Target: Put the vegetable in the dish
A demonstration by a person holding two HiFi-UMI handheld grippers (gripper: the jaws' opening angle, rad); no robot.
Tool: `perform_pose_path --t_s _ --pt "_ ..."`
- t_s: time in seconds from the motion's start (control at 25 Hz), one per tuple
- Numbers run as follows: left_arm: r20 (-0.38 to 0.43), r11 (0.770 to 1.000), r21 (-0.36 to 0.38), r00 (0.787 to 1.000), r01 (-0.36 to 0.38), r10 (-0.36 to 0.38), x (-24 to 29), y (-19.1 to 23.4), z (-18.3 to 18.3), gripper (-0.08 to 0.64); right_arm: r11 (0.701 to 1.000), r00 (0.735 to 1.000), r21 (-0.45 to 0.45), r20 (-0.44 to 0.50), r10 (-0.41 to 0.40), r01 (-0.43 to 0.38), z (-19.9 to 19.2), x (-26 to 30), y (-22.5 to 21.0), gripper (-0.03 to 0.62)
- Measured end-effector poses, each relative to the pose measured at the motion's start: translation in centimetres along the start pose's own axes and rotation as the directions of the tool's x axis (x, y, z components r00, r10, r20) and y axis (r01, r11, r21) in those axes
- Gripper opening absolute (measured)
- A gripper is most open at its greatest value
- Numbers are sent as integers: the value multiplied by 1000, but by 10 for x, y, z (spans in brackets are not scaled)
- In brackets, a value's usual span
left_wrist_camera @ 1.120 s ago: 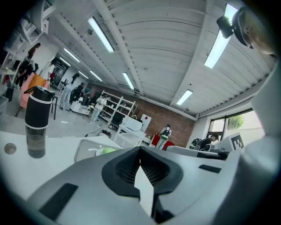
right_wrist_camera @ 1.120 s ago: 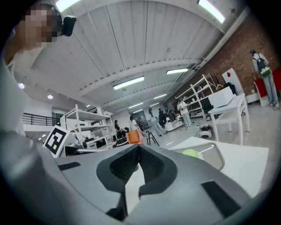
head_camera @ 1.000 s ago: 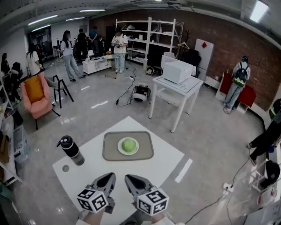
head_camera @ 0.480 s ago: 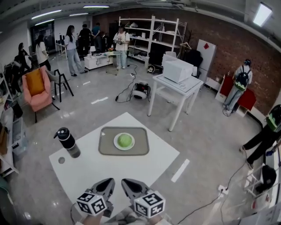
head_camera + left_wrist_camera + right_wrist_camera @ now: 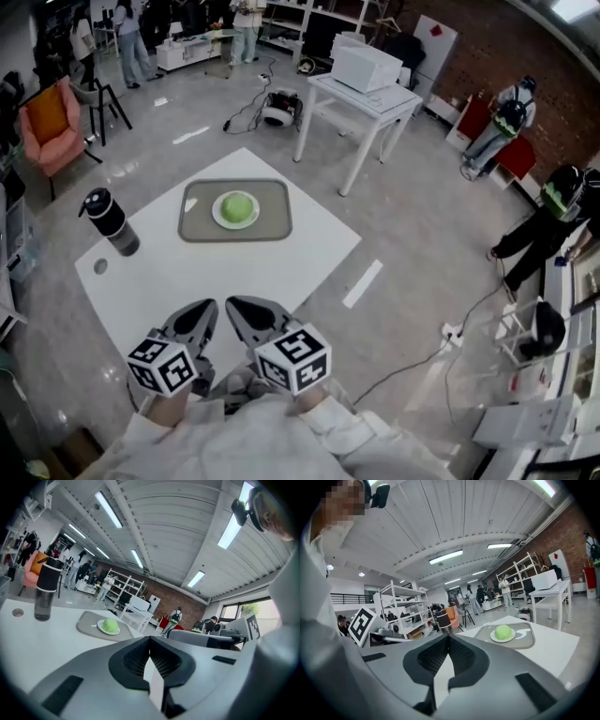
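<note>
A round green vegetable (image 5: pixel 236 204) lies on a small white dish (image 5: pixel 218 217), which rests on a grey tray (image 5: pixel 272 217) at the far side of the white table (image 5: pixel 187 277). The vegetable (image 5: pixel 110 625) also shows in the left gripper view and, as the same vegetable (image 5: pixel 503 631), in the right gripper view. My left gripper (image 5: pixel 202 309) and right gripper (image 5: pixel 236 306) are held side by side over the table's near edge, well short of the tray. Both are shut with nothing between their jaws.
A dark bottle (image 5: pixel 110 221) with a black cap stands on the table's left side, a small round disc (image 5: pixel 100 267) near it. Beyond the table are a white desk (image 5: pixel 361 95) with a box, cables on the floor, an orange chair (image 5: pixel 52 120) and several people.
The head view has tilted downward, so the table and tray sit higher in the frame and the person's sleeves show. Both grippers stay shut and side by side.
</note>
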State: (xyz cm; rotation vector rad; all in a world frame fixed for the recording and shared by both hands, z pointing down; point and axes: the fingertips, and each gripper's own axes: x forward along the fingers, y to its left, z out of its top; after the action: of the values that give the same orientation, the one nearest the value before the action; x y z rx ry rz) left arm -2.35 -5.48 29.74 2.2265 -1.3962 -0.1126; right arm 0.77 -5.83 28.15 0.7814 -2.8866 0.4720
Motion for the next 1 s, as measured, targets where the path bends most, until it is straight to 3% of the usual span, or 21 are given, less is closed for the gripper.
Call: perform_pose_path --t_s 0.44,0.8,1.0 --pt "-47 1000 -29 999 9 -10 -1 1 -32 8 996 990 -50 -127 63 -69 -40 -6 4 14" --pt "-67 999 -37 998 -8 5 -11 2 -25 8 990 968 -52 -223 113 -128 -45 -4 12 13" --pt "-85 1000 -27 996 -4 2 1 6 -10 8 985 959 22 -225 170 -169 -31 7 8 12"
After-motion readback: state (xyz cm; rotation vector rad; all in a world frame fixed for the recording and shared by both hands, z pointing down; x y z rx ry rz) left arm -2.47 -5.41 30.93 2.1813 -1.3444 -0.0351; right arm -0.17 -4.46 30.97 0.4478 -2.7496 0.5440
